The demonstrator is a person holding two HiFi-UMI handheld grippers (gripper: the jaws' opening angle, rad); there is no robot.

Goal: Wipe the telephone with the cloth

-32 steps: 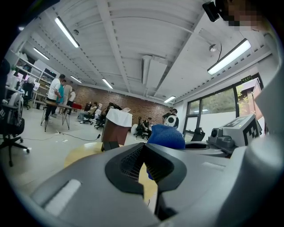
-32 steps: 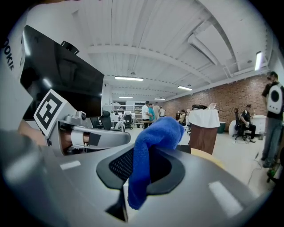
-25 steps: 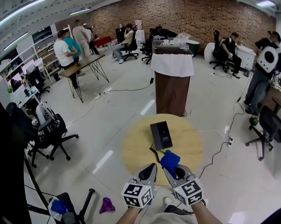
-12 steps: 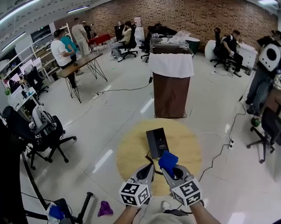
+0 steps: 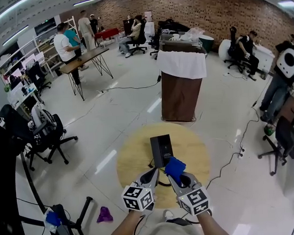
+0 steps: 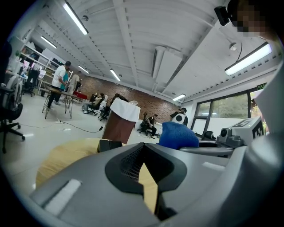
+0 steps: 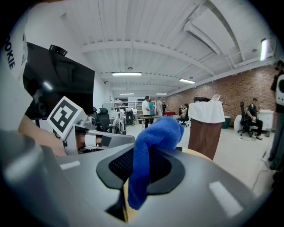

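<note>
While abreast — left claw (image 5: 154,172), right claw (image 5: 174,178); one cloth (image 5: 175,167), one telephone (image 5: 161,149).

Your bare left forearm (image 5: 124,231) and right forearm (image 5: 215,228) reach forward side by side. Your grey left gripper with its marker cube (image 5: 152,173) points slightly downward, jaws pressed together, nothing between them. Just beside it, your grey right gripper (image 5: 173,178) clamps a soft blue cloth (image 5: 175,167), which bunches above its jaw tips.
</note>
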